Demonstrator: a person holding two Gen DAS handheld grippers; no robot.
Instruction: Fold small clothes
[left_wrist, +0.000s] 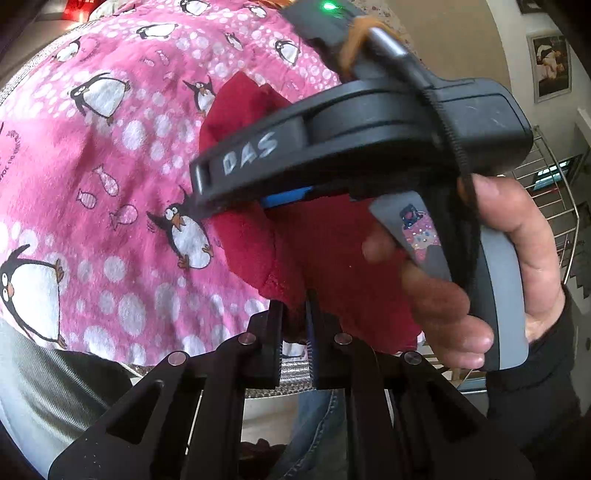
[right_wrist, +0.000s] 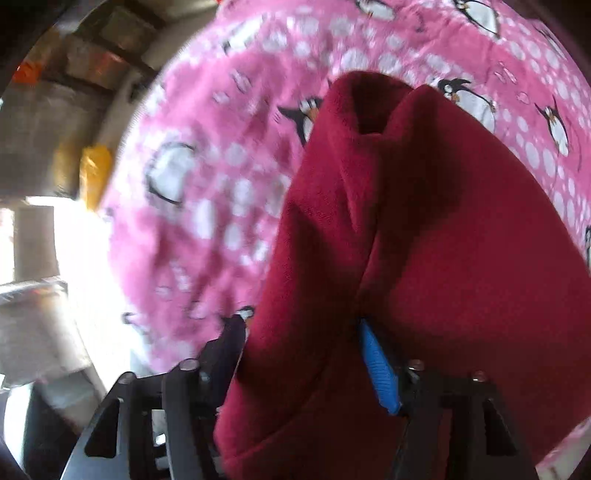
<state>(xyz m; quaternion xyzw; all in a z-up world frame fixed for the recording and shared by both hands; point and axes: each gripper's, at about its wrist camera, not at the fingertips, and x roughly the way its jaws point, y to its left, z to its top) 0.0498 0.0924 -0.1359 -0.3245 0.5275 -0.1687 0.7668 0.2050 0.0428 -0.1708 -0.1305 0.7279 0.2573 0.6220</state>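
We see a pink blanket (left_wrist: 110, 166) with penguins and white dots covering the surface — it fills the left side; in the middle lies the dark red cloth (left_wrist: 251, 236); our left gripper (left_wrist: 295, 332) is pressed together, pinching its near edge; our right gripper (right_wrist: 306, 362) has the red cloth bunched between its fingers, pinched there; on the right, a hand (left_wrist: 491, 280) holds that gripper's grey handle; behind it a pale wall with a framed picture (left_wrist: 552, 66) and a metal railing (left_wrist: 554, 206).

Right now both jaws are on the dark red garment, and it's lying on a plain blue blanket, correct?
Not quite: the blanket is pink with penguins and white dots, not plain blue, as the left wrist view shows. The rest holds: the left gripper and right gripper both have the dark red garment.
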